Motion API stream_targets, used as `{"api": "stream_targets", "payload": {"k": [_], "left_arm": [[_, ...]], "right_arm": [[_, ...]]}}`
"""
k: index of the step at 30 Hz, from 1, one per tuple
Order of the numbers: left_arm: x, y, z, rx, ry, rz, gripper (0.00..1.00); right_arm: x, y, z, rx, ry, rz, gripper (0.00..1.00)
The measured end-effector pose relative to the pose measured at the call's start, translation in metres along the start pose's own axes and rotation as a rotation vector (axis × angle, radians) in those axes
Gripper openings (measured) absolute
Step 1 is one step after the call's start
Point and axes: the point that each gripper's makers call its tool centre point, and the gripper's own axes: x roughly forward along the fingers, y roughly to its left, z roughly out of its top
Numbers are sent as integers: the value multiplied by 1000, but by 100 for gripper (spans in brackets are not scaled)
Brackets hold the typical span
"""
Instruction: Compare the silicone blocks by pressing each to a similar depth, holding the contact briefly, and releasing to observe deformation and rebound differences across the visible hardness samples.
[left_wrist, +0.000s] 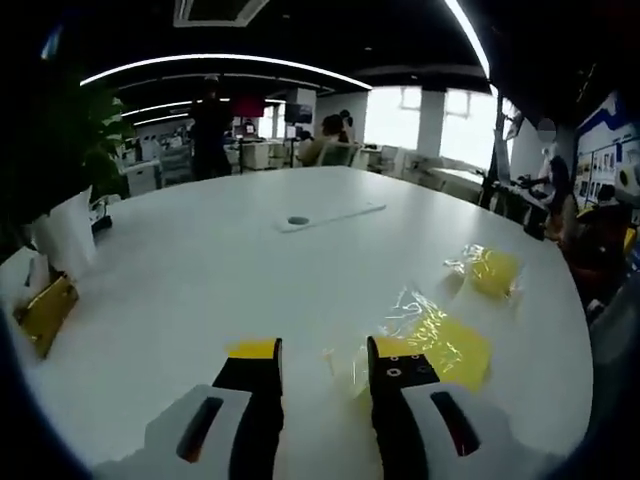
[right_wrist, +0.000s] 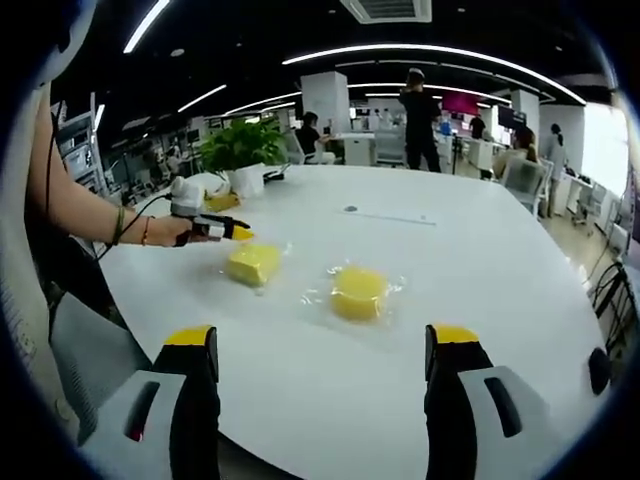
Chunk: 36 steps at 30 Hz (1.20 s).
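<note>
Two yellow silicone blocks lie in clear plastic wrap on the white table (right_wrist: 480, 270). In the right gripper view, the square block (right_wrist: 254, 263) lies left of the round block (right_wrist: 360, 292). My right gripper (right_wrist: 322, 340) hovers at the near table edge, jaws wide apart, well short of both blocks. A hand holds my left gripper (right_wrist: 228, 231) just left of the square block, not touching it. In the left gripper view, the left gripper (left_wrist: 322, 358) is open over bare table; the square block (left_wrist: 440, 342) lies beside its right jaw and the round block (left_wrist: 492, 270) lies farther off.
A gold box (left_wrist: 45, 315) sits at the table's left edge. A flat white strip (left_wrist: 335, 214) lies mid-table. A potted plant (right_wrist: 240, 148) and white items stand at the far left corner. A person's arm (right_wrist: 90, 215) reaches in from the left; people and desks fill the background.
</note>
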Motion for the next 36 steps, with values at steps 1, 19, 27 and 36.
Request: {"api": "stream_targets", "payload": {"k": [1, 19, 27, 36], "left_arm": [[-2, -1, 2, -4, -3, -1, 46], [-96, -77, 47, 14, -135, -40, 58], [-144, -112, 50, 14, -177, -24, 59], [-188, -130, 36, -10, -177, 21, 59]], "right_arm": [[0, 0, 0, 1, -2, 1, 79], [-9, 30, 23, 8, -104, 102, 78], [-20, 40, 32, -1, -157, 137, 79], [-34, 43, 30, 0, -193, 141, 78]]}}
